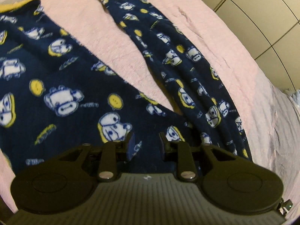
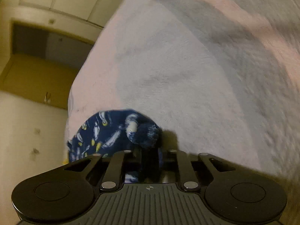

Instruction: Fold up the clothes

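Observation:
Navy fleece pyjama trousers (image 1: 56, 86) with white cartoon figures and yellow cuffs lie spread on a pink blanket (image 1: 116, 52), their two legs running away toward the top. My left gripper (image 1: 146, 140) hovers open just above the waist area, with nothing between its fingers. In the right wrist view my right gripper (image 2: 150, 150) is shut on a bunched fold of the same navy trousers (image 2: 105, 133), which hangs off to the left of the fingers above the blanket (image 2: 187, 75).
The blanket-covered bed falls away at its right edge (image 1: 262, 97) toward cream cabinet doors (image 1: 258, 18). In the right wrist view, a yellowish shelf or niche (image 2: 41, 60) and a pale wall stand left of the bed.

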The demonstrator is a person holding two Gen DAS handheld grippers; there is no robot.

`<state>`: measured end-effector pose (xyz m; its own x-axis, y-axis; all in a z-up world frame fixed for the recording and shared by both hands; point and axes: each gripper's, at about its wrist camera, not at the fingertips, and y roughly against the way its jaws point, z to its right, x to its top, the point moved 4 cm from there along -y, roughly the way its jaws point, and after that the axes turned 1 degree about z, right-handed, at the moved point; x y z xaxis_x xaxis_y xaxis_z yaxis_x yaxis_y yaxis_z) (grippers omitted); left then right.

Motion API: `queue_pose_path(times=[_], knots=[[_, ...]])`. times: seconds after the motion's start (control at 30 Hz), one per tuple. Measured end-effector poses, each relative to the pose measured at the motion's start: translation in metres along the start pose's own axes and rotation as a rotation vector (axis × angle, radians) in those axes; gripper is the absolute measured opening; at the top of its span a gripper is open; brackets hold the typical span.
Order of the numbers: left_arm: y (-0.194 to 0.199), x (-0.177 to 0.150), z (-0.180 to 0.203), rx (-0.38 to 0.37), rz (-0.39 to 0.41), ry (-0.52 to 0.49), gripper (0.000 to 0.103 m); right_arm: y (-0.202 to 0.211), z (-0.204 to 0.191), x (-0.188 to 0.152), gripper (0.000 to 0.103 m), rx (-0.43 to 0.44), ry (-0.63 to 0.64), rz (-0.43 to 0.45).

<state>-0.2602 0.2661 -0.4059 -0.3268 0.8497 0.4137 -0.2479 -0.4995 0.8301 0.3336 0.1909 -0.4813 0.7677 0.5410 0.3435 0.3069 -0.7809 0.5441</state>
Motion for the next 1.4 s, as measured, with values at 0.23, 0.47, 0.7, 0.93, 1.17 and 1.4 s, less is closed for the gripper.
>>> queue_pose_path(times=[0.23,0.47,0.7,0.93,1.17,1.4], knots=[[-0.020,-0.022,0.007,0.019,-0.063,-0.029,0.022,0.023,0.003,0.020,0.011,-0.070,-0.016,0.116],[-0.031,-0.049,0.024,0.004,-0.133,-0.095,0.022,0.023,0.019,0.027,0.045,-0.154,-0.081,0.101],[-0.009,-0.103,0.059,-0.091,-0.237,-0.380,0.022,0.066,0.009,0.000,0.050,-0.183,0.003,-0.013],[-0.008,-0.169,0.056,-0.085,-0.408,-0.529,0.022,0.107,-0.032,-0.120,0.050,-0.154,0.309,-0.371],[0.003,-0.193,0.063,-0.126,-0.532,-0.655,0.022,0.131,-0.041,-0.176,0.050,-0.331,0.499,-0.622],[-0.023,-0.092,0.097,-0.127,-0.270,-0.596,0.022,0.059,-0.092,-0.085,0.050,-0.267,0.665,-0.415]])
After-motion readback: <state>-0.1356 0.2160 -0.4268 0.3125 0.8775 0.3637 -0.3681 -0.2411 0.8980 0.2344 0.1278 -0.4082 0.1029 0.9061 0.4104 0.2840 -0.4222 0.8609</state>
